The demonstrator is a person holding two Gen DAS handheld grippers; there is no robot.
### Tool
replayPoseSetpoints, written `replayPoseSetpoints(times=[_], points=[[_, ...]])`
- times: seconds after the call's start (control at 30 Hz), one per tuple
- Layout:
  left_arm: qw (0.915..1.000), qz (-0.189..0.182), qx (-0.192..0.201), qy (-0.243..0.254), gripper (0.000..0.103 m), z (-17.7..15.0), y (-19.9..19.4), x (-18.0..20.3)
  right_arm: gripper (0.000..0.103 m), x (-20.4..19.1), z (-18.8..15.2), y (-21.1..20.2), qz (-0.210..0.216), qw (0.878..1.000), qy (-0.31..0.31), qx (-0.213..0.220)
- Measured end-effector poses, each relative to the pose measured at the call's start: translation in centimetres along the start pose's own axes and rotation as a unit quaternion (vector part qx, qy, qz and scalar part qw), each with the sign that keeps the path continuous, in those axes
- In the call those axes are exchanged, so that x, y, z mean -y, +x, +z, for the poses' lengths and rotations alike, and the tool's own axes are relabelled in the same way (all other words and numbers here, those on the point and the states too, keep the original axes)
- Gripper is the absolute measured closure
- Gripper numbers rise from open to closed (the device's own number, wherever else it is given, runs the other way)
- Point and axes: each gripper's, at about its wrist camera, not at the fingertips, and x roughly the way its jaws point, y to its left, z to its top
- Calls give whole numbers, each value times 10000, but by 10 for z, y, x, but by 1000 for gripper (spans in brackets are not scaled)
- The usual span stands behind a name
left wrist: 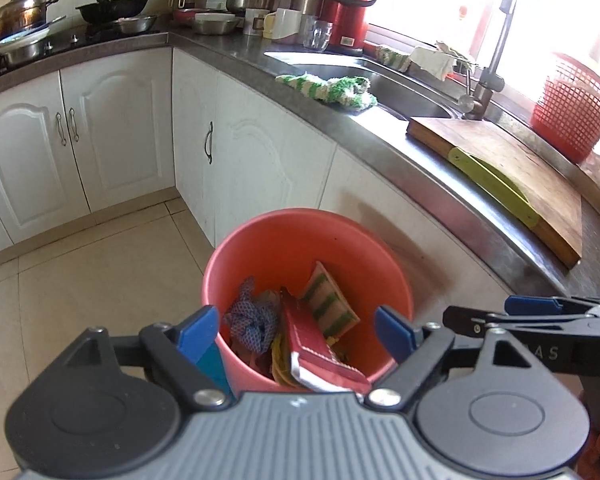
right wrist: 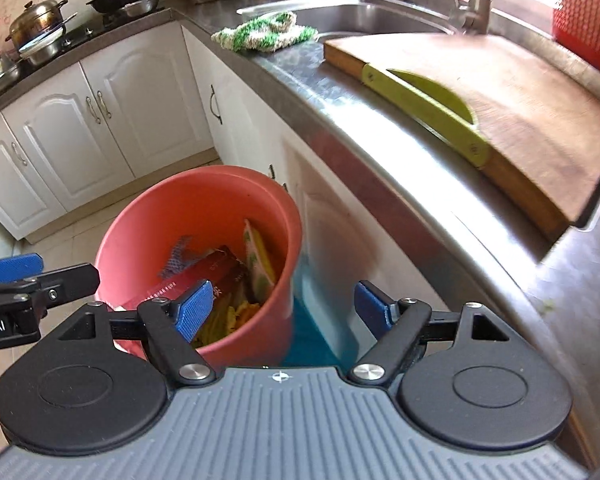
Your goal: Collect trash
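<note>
A salmon-pink bin [left wrist: 300,236] stands on the floor by the white cabinets; it also shows in the right wrist view [right wrist: 204,200]. Inside lie a red box [left wrist: 312,340], a green-striped sponge cloth [left wrist: 330,300], a blue mesh rag [left wrist: 252,320] and yellow wrappers [right wrist: 240,312]. My left gripper [left wrist: 296,332] is open and empty above the bin's near rim. My right gripper [right wrist: 280,306] is open and empty over the bin's right rim. Each gripper shows at the edge of the other's view.
A worktop runs right of the bin with a wooden cutting board [right wrist: 500,96], a green folding knife [right wrist: 424,108], a green-white cloth [right wrist: 264,32], a sink [right wrist: 372,16], a tap [left wrist: 496,52] and a red basket [left wrist: 576,116]. Pots [left wrist: 20,20] stand at the stove.
</note>
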Motion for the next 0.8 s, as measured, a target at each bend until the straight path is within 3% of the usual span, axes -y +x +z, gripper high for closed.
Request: replayPoseSetpoints(times=[0.8], points=[[9964, 738, -98, -396, 11, -47, -39, 2, 0, -15, -40, -54, -247, 9974, -417, 533]])
